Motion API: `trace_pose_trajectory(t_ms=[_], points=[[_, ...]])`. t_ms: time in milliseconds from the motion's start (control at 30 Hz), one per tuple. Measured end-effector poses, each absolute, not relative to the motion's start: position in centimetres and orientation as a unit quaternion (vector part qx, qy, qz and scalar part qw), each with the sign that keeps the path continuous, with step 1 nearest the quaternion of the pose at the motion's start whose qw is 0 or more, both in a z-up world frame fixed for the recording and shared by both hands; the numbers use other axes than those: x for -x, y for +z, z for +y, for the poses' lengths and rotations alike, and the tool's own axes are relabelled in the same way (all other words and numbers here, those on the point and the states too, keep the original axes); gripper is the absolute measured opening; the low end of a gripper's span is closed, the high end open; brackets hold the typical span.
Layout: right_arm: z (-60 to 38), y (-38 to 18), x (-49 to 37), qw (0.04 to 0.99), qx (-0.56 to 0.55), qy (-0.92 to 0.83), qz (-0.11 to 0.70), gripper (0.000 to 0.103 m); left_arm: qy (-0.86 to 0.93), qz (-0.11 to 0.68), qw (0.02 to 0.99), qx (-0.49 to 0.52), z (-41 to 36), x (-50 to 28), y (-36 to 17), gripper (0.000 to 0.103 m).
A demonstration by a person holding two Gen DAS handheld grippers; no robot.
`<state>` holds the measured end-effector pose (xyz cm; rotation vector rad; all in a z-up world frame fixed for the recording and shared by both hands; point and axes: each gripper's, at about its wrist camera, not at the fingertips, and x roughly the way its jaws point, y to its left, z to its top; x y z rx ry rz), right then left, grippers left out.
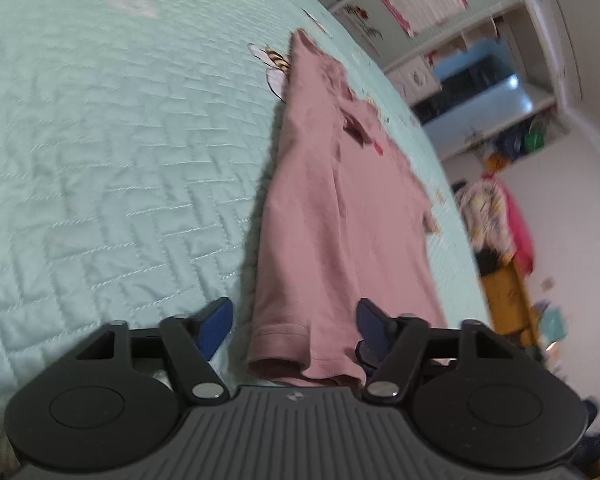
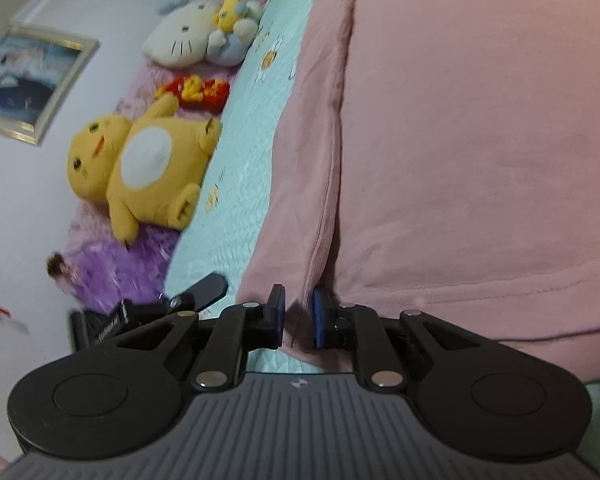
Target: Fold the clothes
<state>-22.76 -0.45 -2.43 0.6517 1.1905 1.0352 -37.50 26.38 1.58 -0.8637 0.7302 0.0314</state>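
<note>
A pink shirt (image 1: 332,200) lies lengthwise on a mint quilted bedspread (image 1: 100,140), collar at the far end and hem toward me. My left gripper (image 1: 292,320) is open around the hem's near corner. Its left pad (image 1: 216,320) stands clear of the cloth and its right pad (image 1: 370,320) lies against the fabric. In the right wrist view the pink shirt (image 2: 460,140) fills the right half, folded over itself. My right gripper (image 2: 300,316) is shut on a fold of its edge, with cloth filling the narrow gap between the blue pads.
Plush toys lie past the bedspread (image 2: 236,160): a yellow one (image 2: 140,172) and a white cat (image 2: 184,36) on a purple blanket. A black clamp (image 2: 196,296) lies by the bed edge. Shelves (image 1: 480,80) and hanging clothes (image 1: 496,216) stand beyond the bed's right edge.
</note>
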Motion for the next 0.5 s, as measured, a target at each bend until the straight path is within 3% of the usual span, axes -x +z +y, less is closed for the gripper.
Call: trace_pose_trajectory(t_ms=[33,67,200,500], points=[[-0.23,-2.17,22.83,0.660,-0.277,0.460,0.525,0.010,0.018,0.354,0.846,0.398,26.19,37.45,1.60,0.022],[-0.23,-2.01,22.95,0.665,-0.265,0.461,0.524,0.007,0.021,0.362,0.848,0.386,26.00,37.40,1.62,0.017],[-0.16,-1.66,23.35,0.680,-0.220,0.465,0.522,0.004,0.034,0.376,0.856,0.352,25.48,37.80,1.68,0.016],[-0.58,-2.41,23.46,0.676,-0.239,0.459,0.525,0.003,0.038,0.376,0.856,0.353,25.56,37.74,1.69,0.017]])
